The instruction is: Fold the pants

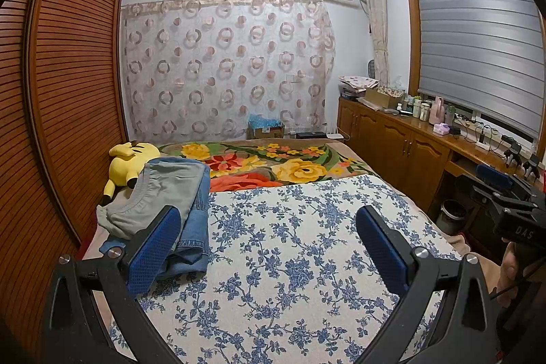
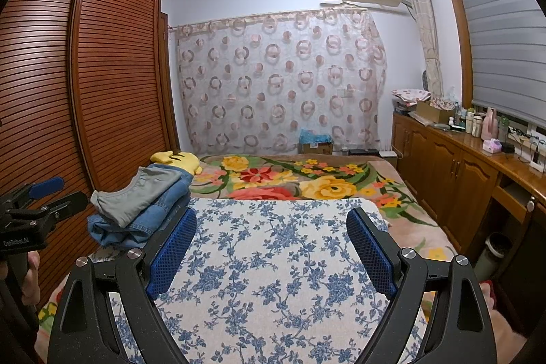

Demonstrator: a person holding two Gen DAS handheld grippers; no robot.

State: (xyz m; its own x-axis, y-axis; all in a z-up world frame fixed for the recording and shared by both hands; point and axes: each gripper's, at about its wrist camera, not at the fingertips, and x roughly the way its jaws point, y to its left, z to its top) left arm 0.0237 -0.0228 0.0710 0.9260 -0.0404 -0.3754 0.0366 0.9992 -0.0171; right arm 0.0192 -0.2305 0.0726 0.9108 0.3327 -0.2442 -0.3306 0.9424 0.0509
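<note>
A folded stack lies at the bed's left edge: grey pants (image 1: 163,193) (image 2: 143,191) on top of blue jeans (image 1: 196,227) (image 2: 136,227). My left gripper (image 1: 269,234) is open above the blue-flowered white cloth (image 1: 290,261), its left pad (image 1: 153,248) just in front of the stack, nothing between its pads. My right gripper (image 2: 271,234) is open too, over the same cloth (image 2: 273,261), with the stack off to its left. Each gripper shows at the edge of the other's view, the right gripper (image 1: 505,193) and the left gripper (image 2: 37,200), held by a hand.
A yellow plush toy (image 1: 131,162) (image 2: 182,159) lies behind the stack. A bright flowered blanket (image 1: 273,166) covers the far half of the bed. A slatted wooden wardrobe (image 1: 68,91) stands at the left; a wooden cabinet (image 1: 402,145) with bottles runs along the right, and a bin (image 1: 452,214) stands beside it.
</note>
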